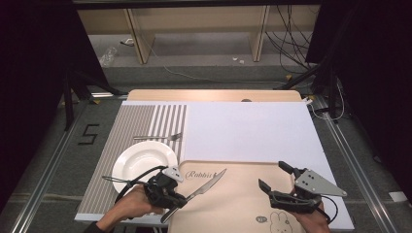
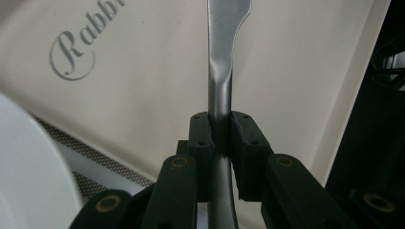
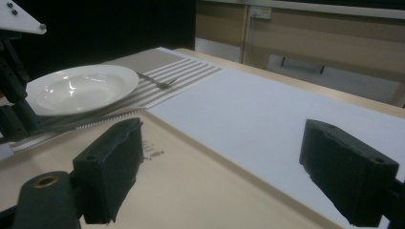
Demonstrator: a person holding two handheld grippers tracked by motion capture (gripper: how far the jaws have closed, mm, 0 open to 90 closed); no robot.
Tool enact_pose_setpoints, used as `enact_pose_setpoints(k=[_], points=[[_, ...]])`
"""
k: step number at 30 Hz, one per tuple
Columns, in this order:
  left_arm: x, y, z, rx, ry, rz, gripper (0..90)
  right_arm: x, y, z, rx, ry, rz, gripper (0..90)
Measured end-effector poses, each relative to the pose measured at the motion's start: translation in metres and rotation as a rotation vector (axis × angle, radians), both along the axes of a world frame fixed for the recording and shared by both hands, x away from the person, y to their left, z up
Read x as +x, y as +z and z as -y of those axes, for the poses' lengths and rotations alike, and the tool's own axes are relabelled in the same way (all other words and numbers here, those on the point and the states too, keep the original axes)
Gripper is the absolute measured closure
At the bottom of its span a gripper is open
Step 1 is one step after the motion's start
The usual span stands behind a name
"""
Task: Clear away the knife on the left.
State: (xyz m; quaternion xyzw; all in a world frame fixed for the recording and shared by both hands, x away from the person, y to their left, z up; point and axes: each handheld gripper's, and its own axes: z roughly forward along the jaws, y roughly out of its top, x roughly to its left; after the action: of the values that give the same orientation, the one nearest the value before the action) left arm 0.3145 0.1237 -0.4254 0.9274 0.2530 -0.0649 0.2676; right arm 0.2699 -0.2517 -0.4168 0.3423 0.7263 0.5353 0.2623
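Observation:
My left gripper (image 1: 180, 199) (image 2: 220, 130) is shut on the handle of a steel table knife (image 1: 210, 182) (image 2: 222, 71). The blade points up and right over the beige tray (image 1: 238, 208) (image 2: 143, 81), close to the "Rabbit" lettering. Just left of that gripper sits a white plate (image 1: 144, 165) (image 2: 28, 181) (image 3: 79, 88) on the striped placemat (image 1: 131, 126). Beyond the plate lies a fork (image 1: 158, 137) (image 3: 155, 81). My right gripper (image 1: 272, 175) (image 3: 219, 157) hovers open over the tray's right part, with nothing between its jaws. In the right gripper view the knife (image 3: 90, 122) shows edge-on.
A white mat (image 1: 248, 131) (image 3: 267, 114) covers the table's middle and right, behind the tray. The wooden table edge (image 1: 214, 95) runs along the back. Black stands and cables are on the floor beyond, and dark curtains hang on both sides.

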Motion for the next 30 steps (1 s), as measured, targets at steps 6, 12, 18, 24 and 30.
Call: enact_pose_setpoints(k=[6,12,18,24,30], points=[[-0.004,-0.005,0.013,0.015,-0.024,-0.03,79.3,0.0,0.0,0.0,-0.001,0.003,-0.002,15.6],[-0.008,-0.01,0.028,0.02,-0.057,-0.052,79.3,0.0,0.0,0.0,-0.001,0.004,-0.004,15.6],[-0.012,-0.019,0.038,0.031,-0.079,-0.074,79.3,0.0,-0.001,-0.001,-0.003,0.006,-0.006,15.6],[-0.015,-0.027,0.04,0.046,-0.081,-0.082,79.3,0.0,-0.001,-0.001,-0.001,0.007,-0.006,15.6],[-0.018,-0.028,0.039,0.051,-0.084,-0.078,79.3,0.0,-0.001,-0.001,-0.003,0.008,-0.009,15.6]])
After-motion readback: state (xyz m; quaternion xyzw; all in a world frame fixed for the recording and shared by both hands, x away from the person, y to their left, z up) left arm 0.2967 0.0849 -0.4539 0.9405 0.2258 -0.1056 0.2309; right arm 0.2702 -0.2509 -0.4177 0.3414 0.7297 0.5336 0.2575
